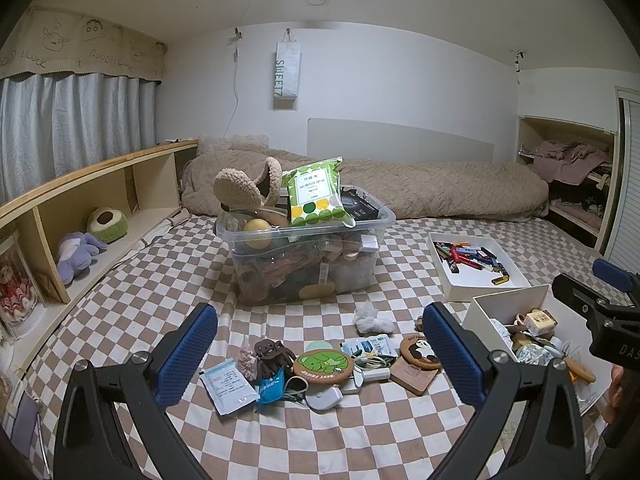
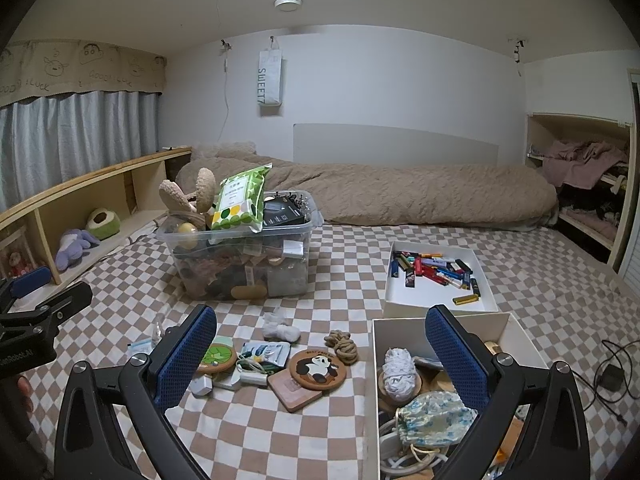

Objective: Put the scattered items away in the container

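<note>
Small items lie scattered on the checked bedsheet: a green frog coaster (image 1: 322,365) (image 2: 217,355), a panda coaster (image 1: 420,352) (image 2: 318,366) on a wooden block (image 2: 289,391), a brown hair claw (image 1: 269,356), sachets (image 1: 228,385), a white cloth wad (image 1: 372,317) (image 2: 281,330) and a rope knot (image 2: 343,345). A white box (image 1: 484,312) (image 2: 375,360) with odds and ends stands to their right. My left gripper (image 1: 320,356) is open and empty above the pile. My right gripper (image 2: 320,356) is open and empty, its right finger over the box.
A full clear plastic bin (image 1: 304,256) (image 2: 244,264) stands behind the pile. A second white box of batteries and lighters (image 1: 476,266) (image 2: 436,276) lies at the right. A rolled beige duvet (image 2: 400,196) runs along the back. A wooden shelf (image 1: 80,208) lines the left side.
</note>
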A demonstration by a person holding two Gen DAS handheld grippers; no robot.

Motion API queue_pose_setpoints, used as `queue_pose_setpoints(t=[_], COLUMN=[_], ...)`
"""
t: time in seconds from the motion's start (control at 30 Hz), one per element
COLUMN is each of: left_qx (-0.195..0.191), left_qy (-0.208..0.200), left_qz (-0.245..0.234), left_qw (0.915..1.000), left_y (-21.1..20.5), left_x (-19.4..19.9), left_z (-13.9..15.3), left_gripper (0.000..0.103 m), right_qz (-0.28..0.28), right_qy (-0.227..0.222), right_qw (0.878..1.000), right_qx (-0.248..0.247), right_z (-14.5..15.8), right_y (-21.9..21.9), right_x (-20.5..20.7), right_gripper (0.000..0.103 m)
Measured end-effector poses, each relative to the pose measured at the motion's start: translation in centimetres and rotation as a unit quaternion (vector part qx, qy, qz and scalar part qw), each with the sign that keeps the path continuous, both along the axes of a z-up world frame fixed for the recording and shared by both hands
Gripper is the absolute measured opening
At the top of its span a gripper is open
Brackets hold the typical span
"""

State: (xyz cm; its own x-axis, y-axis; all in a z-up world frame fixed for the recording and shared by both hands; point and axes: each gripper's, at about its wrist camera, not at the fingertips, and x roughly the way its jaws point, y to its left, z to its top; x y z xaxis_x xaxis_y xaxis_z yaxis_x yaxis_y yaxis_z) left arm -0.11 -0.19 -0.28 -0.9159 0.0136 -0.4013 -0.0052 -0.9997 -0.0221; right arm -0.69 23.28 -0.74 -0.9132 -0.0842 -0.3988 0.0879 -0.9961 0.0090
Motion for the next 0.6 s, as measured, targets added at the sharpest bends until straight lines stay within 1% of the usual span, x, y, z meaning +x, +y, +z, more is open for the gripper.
queue_pose_setpoints(t=[0.6], left_qx=[0.000], left_qy=[0.000], left_qz=[-0.001], left_qw=[1.0000], left_y=[-0.07], left_x=[-0.05], left_z=[-0.06], left_gripper=[0.103], right_qz=[-0.001], right_qy=[0.000], right_qw=[1.000], right_qx=[0.001], right_z=[-0.09], right_y=[-0.03], right_x=[0.04], right_gripper=[0.103])
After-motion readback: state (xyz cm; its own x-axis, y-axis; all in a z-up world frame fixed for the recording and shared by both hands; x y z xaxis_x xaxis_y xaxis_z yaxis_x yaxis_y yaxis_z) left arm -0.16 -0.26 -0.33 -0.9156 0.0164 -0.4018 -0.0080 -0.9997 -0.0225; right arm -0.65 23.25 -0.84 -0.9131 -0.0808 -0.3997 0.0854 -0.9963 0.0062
